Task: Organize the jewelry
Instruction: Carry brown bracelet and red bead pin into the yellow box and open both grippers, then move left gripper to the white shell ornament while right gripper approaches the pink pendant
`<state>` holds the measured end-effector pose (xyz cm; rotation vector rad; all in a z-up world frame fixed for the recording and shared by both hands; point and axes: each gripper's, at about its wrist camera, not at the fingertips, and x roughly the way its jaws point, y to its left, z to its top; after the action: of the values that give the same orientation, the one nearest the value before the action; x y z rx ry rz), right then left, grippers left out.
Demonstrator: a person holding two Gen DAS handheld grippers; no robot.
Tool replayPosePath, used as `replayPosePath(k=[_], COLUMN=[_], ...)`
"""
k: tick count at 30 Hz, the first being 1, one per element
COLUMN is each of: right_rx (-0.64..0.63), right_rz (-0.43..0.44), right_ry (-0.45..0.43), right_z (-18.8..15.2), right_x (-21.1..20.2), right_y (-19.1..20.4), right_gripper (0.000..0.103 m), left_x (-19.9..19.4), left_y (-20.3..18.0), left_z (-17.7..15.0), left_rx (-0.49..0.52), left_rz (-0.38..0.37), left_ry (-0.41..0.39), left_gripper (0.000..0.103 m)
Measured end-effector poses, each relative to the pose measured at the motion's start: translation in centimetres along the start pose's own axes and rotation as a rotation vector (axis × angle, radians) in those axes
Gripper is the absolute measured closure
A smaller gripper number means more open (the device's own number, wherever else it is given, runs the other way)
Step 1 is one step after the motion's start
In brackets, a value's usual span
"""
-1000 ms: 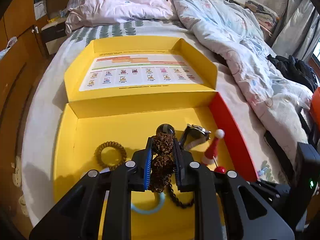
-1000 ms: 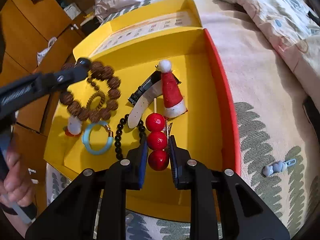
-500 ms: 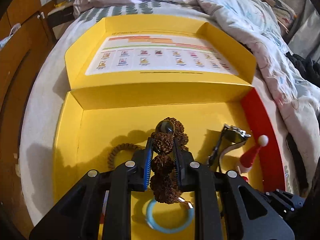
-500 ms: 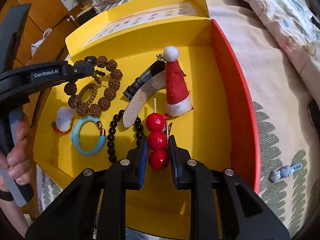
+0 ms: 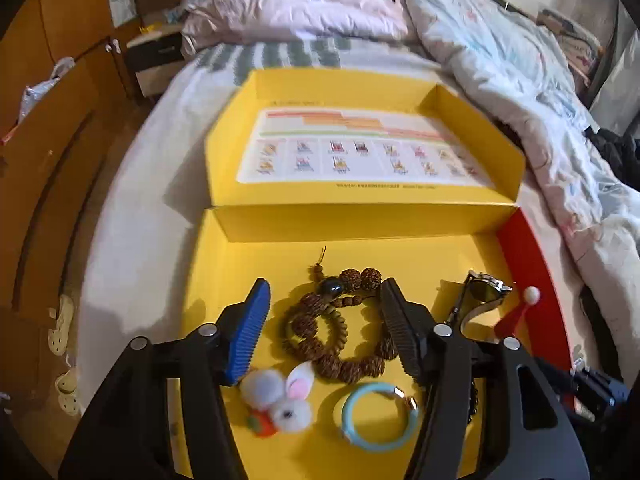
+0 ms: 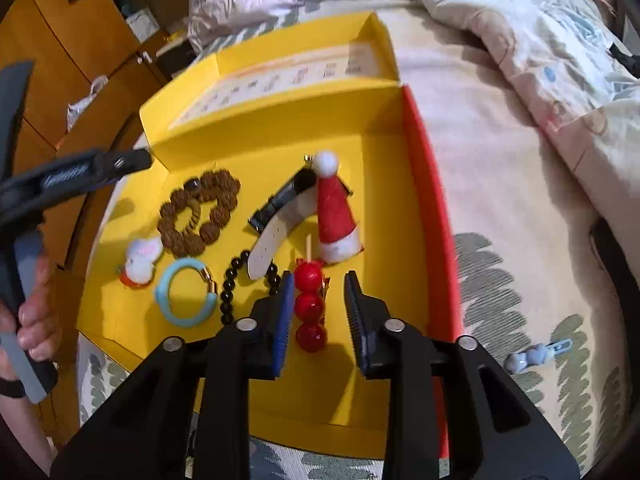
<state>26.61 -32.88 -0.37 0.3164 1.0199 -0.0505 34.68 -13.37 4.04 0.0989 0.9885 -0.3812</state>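
Both tools opening, nothing gripped. L tool [image 5: 324, 320] over bead bracelet [image 5: 340, 336], box [image 5: 248, 220] centre; limp, light. R tool [image 6: 318, 304] straddles red-ball clip [image 6: 309, 306]; hard, slippery; grip sides.

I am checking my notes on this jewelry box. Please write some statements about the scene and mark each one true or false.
1. The brown bead bracelet lies on the floor of the yellow box. True.
2. The Santa hat clip lies outside the box on the bed. False: it lies inside, near the red wall.
3. A small grey-blue hair clip lies on the bedsheet outside the box. True.
4. The right hand-held gripper is clamped on the light blue bangle. False: its jaws are opening around the red candied-fruit hairpin.
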Motion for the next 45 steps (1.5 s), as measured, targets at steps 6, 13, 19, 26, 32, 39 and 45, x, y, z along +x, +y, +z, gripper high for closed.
replayPosePath(k=[6, 13, 19, 26, 32, 39, 45], right_rx=[0.029, 0.045, 0.042, -0.049, -0.097, -0.127, -0.163], right_rz=[0.026, 0.006, -0.073, -0.166, -0.186, -0.182, -0.214], right_ry=[-0.087, -0.156, -0.154, -0.084, 0.026, 0.105, 0.125], right_z=[0.3, -0.4, -3.2, -8.0, -10.9, -12.2, -13.7], right_x=[-3.3, -7.2, -9.1, -9.5, -8.0, -6.0, -5.3], right_y=[-1.0, -2.5, -4.1, -3.8, -3.6, -1.9, -0.1], right_gripper=[0.058, 0.051, 0.035, 0.036, 0.036, 0.036, 0.036], left_x=[-5.6, -9.2, -10.3, -9.1, -7.3, -5.9, -4.3], left_y=[1.0, 1.4, 1.8, -0.2, -1.4, -1.3, -2.0], left_z=[-3.1, -7.0, -11.5, -16.1, -17.9, -18.7, -19.7], left_rx=[0.01, -0.006, -0.024, 0.009, 0.056, 0.056, 0.076], left_rz=[0.023, 0.072, 0.083, 0.098, 0.105, 0.122, 0.145], left_ry=[-0.11, -0.157, -0.164, -0.099, -0.043, -0.001, 0.044], left_gripper=[0.037, 0.034, 0.029, 0.029, 0.027, 0.027, 0.027])
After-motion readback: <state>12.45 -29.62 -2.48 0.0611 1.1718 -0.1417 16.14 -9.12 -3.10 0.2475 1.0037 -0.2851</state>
